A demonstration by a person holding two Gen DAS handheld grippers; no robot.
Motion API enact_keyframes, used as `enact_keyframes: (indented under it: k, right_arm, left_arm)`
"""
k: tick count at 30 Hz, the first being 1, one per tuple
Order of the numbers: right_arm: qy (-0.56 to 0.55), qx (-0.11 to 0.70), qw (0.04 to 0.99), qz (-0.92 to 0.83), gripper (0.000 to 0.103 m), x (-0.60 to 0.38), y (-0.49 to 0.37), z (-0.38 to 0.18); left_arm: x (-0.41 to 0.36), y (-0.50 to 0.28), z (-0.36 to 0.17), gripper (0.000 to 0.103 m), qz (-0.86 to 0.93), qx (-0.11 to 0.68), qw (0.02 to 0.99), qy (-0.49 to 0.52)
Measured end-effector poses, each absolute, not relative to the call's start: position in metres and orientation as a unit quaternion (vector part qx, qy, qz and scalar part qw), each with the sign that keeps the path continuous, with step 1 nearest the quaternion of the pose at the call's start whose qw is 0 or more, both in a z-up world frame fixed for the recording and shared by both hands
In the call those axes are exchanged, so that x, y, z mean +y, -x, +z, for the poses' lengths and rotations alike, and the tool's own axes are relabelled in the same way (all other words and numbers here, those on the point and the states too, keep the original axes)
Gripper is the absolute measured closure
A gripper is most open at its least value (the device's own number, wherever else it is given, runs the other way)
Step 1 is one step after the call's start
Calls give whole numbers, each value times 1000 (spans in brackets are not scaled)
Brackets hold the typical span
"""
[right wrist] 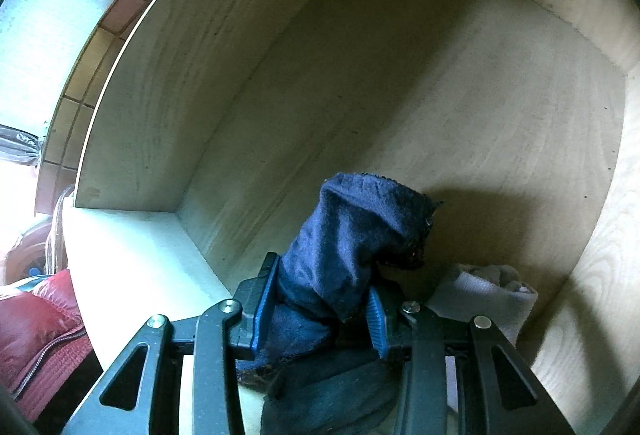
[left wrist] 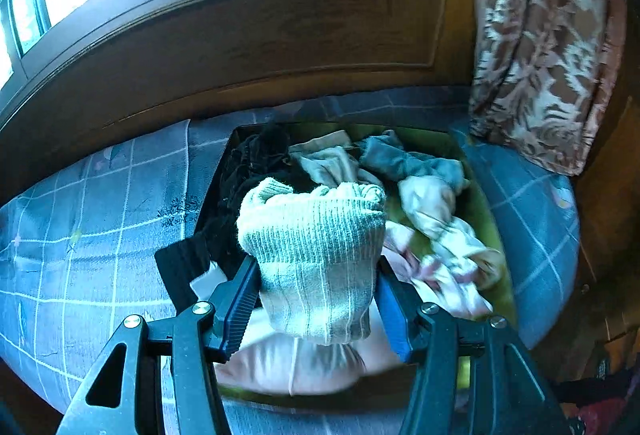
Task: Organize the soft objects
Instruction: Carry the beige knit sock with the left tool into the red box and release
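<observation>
Both hands are loaded. The left gripper (left wrist: 318, 299) has its jaws pinched on a pale ribbed sock (left wrist: 316, 247), held just above the box (left wrist: 486, 203) of jumbled laundry that sits on the checked blue bedspread (left wrist: 92, 235). Plenty left in there: a black garment (left wrist: 256, 163), a grey-blue piece (left wrist: 404, 159), a twisted white-and-pink one (left wrist: 444, 231), more pink underneath. Over at the wooden cupboard compartment (right wrist: 400, 75), the right gripper (right wrist: 324, 311) is clamped on a navy sock (right wrist: 352, 239), poised inside the opening. One rolled grey sock (right wrist: 488, 291) already lies on the shelf floor at the right; there may be more below the jaws, but the view is blocked. My read: early going, one item stowed, two in transit, most of the box unsorted.
</observation>
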State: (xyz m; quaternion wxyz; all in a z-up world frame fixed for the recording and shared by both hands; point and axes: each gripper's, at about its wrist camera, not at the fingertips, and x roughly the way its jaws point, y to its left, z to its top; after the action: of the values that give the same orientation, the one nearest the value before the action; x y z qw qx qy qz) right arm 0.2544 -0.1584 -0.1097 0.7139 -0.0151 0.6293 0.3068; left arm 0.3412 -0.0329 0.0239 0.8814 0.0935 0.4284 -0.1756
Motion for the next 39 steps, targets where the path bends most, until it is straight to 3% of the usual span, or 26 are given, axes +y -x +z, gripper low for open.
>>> enact_keyframes:
  k: [24, 33, 39]
  right_arm:
    - [5, 627, 715, 311, 63, -166, -258, -108]
    - [7, 628, 714, 310, 62, -164, -258, -109]
    - [8, 630, 714, 305, 62, -161, -258, -110]
  left_arm:
    - [-61, -389, -23, 41, -167, 472, 861, -92]
    - [-35, -325, 21, 40, -180, 383, 902, -83]
    - [-2, -263, 1, 40, -195, 375, 905, -39]
